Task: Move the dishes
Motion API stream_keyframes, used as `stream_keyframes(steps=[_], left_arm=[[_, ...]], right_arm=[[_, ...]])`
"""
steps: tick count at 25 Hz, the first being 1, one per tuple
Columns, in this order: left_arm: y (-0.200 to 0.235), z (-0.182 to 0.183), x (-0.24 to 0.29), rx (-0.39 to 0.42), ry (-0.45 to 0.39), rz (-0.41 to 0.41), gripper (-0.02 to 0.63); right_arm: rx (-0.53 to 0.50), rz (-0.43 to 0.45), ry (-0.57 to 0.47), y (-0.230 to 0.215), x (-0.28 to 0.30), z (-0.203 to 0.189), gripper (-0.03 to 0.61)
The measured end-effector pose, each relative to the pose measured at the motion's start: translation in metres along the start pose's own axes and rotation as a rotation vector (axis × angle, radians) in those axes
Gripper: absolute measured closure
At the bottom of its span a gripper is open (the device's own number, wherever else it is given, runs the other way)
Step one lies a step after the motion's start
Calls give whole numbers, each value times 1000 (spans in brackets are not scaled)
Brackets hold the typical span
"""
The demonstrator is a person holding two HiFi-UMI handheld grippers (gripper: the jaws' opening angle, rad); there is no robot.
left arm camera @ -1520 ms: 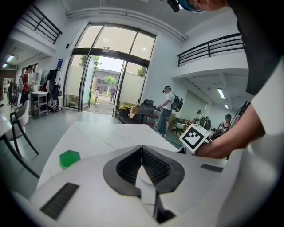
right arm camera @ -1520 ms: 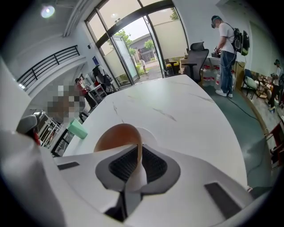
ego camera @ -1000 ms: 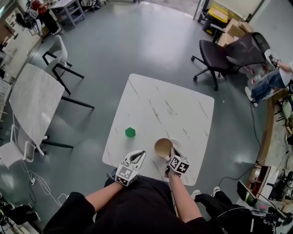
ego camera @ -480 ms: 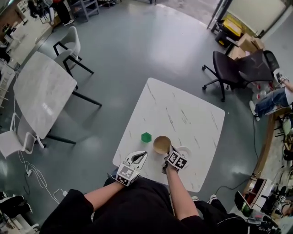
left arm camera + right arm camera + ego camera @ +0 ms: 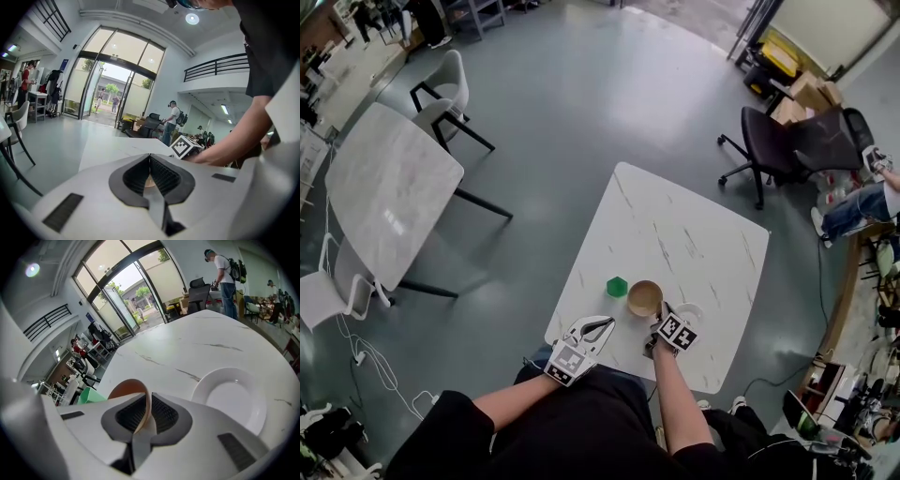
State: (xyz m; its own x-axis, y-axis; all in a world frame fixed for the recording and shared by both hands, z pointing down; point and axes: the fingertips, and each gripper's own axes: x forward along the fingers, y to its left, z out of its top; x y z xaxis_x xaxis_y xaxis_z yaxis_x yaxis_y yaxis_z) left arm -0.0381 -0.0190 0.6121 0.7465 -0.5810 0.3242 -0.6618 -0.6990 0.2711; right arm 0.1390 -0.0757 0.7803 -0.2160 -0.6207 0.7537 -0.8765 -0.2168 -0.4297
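We stand at the near edge of a white marble-look table (image 5: 675, 234), a gripper in each hand.

The plate (image 5: 694, 311) lies flat on the table near that edge, to the right of the bowl. In the right gripper view the plate (image 5: 232, 399) shows only its own glossy white well.

The tan bowl (image 5: 645, 298) sits just beside the plate, on its left, and its inside shows only tan wall. The right gripper (image 5: 658, 317) reaches it from the near side. In the right gripper view the jaws of the right gripper (image 5: 147, 401) are clamped on the near rim of the bowl (image 5: 124, 385), one inside and one outside. We cannot tell whether the bowl rests on the table or hangs just above it.

The left gripper (image 5: 605, 324) lies over the near edge, left of the bowl and apart from it. In its own view the left gripper (image 5: 150, 161) has its jaws pressed together with nothing between them.

A green block (image 5: 617, 286) stands on the table just left of the bowl.
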Motion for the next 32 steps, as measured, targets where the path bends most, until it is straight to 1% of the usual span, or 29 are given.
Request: stream_keyframes(steps=[3,5,7,9,11,13,15,17,18,20,22,25,27,30,32], left_arm=[[3,-3,-5,-2,2,-11,597],[-2,-11,-8,-33,14,-28,597],[-8,-23,-4,-59,37,-65,597],[-17,-32,5,-43,66,-117,597],[-31,-37,14,-5,87,-167,597],[-41,-37,24,20,101,-189,597],[-46,-34,36,44,115,-180,595],[-51,-31,50,75,125,-155,595],[-55,-32,58,78,130,-142,595],[-66,-38,76,61,153,-125,595],[-78,-49,95,33,204,-108,595],[-91,-61,117,-36,256,-39,595],[-101,-73,130,-53,281,-4,594],[-114,-92,158,-58,329,5,594],[-120,-105,174,-91,372,16,592]], right_arm=[[-39,-48,-13,-3,-20,0,540],[-60,-82,-27,-9,-44,-2,540],[-65,-112,-60,-18,-66,-1,540],[-62,-134,-79,-31,-85,-5,541],[-58,-149,-69,-53,-103,-21,557],[-67,-163,-52,-77,-116,-37,560],[-77,-170,-37,-98,-123,-47,560],[-84,-163,-29,-116,-125,-46,558],[-99,-158,-25,-125,-126,-44,558],[-162,-157,-13,-145,-126,-37,557],[-210,-134,7,-162,-121,-31,557],[-213,-71,27,-180,-112,-21,555],[-211,-44,31,-189,-107,-15,543],[-210,12,35,-197,-92,-2,499],[-231,71,56,-194,-82,0,494]])
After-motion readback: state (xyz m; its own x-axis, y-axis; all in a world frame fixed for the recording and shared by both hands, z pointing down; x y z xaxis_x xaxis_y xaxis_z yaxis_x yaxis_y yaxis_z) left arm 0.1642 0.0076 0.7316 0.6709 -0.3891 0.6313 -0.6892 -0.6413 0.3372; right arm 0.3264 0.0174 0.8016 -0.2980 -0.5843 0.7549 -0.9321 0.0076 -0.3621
